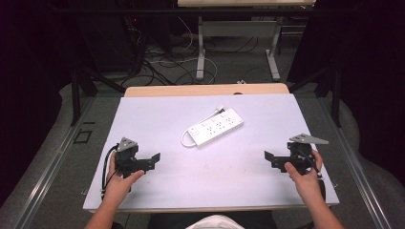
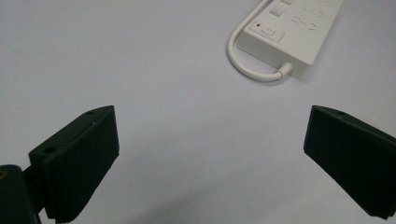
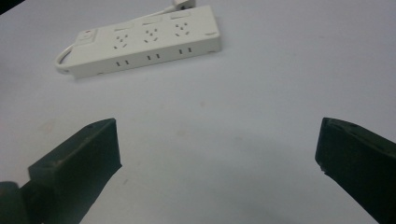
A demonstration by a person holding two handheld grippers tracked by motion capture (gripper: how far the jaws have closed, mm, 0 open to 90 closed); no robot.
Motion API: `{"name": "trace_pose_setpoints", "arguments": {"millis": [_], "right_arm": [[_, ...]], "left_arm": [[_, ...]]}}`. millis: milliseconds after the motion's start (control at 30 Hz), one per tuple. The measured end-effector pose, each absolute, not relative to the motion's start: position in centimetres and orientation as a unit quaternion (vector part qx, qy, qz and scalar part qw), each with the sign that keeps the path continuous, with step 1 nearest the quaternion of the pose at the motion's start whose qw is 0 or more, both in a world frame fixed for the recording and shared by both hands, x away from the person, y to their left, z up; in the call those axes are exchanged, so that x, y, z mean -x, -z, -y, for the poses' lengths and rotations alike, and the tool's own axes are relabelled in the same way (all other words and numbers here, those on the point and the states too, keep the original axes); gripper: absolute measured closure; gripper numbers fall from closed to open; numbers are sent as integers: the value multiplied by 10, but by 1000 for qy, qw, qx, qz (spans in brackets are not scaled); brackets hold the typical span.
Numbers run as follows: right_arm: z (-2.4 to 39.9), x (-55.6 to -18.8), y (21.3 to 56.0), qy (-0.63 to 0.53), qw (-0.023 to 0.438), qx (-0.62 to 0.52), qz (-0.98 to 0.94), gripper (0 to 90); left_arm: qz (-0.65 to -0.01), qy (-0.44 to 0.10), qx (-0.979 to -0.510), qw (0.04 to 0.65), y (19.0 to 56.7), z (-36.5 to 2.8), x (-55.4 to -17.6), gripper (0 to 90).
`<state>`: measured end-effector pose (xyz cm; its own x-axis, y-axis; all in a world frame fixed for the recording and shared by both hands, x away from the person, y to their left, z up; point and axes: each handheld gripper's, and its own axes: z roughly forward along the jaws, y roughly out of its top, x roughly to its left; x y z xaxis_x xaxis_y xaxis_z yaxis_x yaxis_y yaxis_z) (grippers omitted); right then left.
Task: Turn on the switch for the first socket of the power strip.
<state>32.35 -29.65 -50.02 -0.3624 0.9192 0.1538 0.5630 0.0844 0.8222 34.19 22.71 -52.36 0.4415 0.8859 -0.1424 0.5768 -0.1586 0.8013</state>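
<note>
A white power strip (image 1: 216, 127) lies at an angle near the middle of the white table, its short cord looped along its far side to a plug (image 1: 221, 109). The left gripper view has the strip's switch end (image 2: 285, 35) at the top right; the right gripper view has the whole strip (image 3: 144, 39) at the top left. My left gripper (image 1: 156, 160) rests low at the table's front left, jaws wide apart, nothing between them. At the front right my right gripper (image 1: 268, 159) is likewise open and empty. Both point inward toward the strip, well short of it.
The white table top (image 1: 157, 114) ends at a wooden strip along its far edge (image 1: 205, 89). Beyond it stand the legs of another desk (image 1: 200, 47) with cables on the floor. Dark curtains close both sides.
</note>
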Motion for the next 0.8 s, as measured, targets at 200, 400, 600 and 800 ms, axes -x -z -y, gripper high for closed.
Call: {"name": "trace_pose_setpoints", "arguments": {"millis": [200, 400, 600, 800], "right_arm": [[312, -322, 519, -420, 227, -540, -693, 0], [310, -323, 530, -422, 218, -534, -699, 0], [302, -321, 531, -420, 239, -525, -701, 0], [300, -321, 530, -424, 254, -513, -702, 0]], "left_arm": [[-507, -189, -735, 409, 527, -230, -342, 25], [-514, -201, -729, 405, 529, -230, -340, 25], [-521, -207, -715, 417, 528, -232, -337, 25], [-514, -224, -711, 425, 526, -232, -334, 26]]}}
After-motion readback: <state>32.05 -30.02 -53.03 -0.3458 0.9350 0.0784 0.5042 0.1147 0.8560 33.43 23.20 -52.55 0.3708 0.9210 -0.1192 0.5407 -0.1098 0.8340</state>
